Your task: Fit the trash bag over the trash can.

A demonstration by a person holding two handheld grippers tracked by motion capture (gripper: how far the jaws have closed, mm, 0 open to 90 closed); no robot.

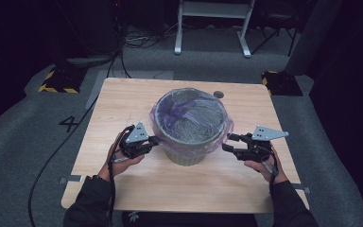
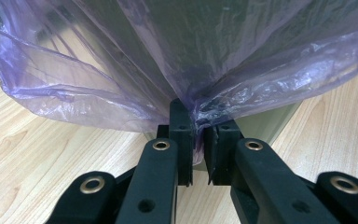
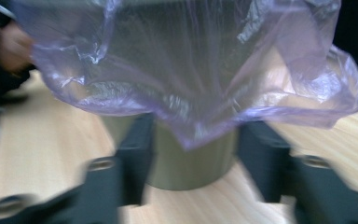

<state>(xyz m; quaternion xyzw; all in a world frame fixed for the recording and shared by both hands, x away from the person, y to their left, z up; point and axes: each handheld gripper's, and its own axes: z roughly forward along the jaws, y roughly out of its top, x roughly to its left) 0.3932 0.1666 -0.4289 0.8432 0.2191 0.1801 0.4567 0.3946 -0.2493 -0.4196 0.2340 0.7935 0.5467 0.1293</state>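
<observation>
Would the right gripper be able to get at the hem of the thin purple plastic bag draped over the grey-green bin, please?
Probably yes: the right gripper stands open beside the bin, with the purple plastic bag hanging just ahead of its jaws and nothing between.

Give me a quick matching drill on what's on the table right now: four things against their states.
1. left gripper
2. right gripper
3. purple bag
4. green bin

a. jaws apart, film hanging between them
b. stands upright mid-table
c. pinching the film's edge
d. lines the bin, folded over its rim

Pairs: 1-c, 2-a, 3-d, 4-b
</observation>
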